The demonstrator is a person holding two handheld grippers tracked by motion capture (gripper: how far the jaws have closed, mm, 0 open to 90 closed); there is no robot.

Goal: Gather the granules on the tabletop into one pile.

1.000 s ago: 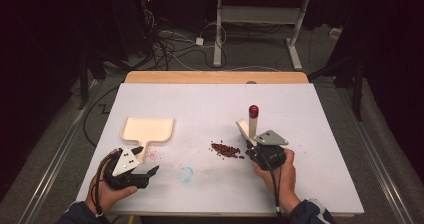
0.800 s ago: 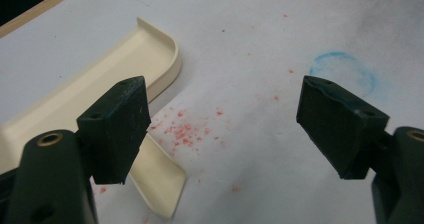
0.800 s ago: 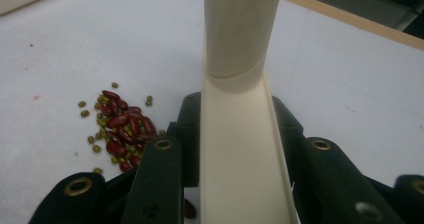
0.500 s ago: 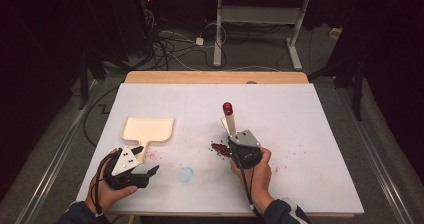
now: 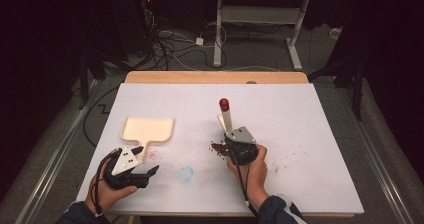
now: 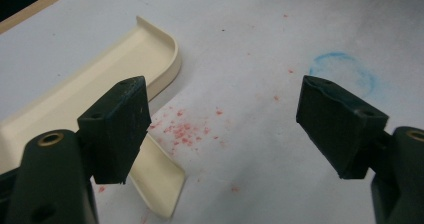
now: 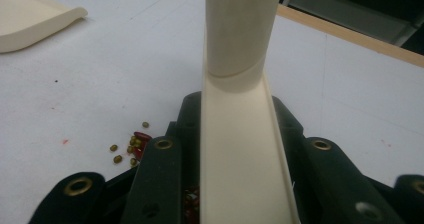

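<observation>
The right gripper (image 5: 233,143), held in one hand at the near middle of the white paper-covered table (image 5: 320,134), clamps its black jaws on the flat cream plastic handle of a small brush (image 5: 225,115) whose round dark-red cap points away from the person; in the right gripper view the handle (image 7: 243,134) rises straight up between the jaws. A single heap of small red and green beans (image 5: 217,147) lies on the table touching the left side of this gripper, seen beside the jaws as loose beans (image 7: 131,146). The left gripper (image 5: 150,173), well to the left of the beans, rests low over the table in the other hand, its jaws spread wide with nothing between them. One cream plastic dustpan (image 5: 148,130) lies flat just beyond the left gripper, its short handle (image 6: 157,181) next to one pad. One faint blue ring mark (image 5: 185,174) sits between the two grippers.
</observation>
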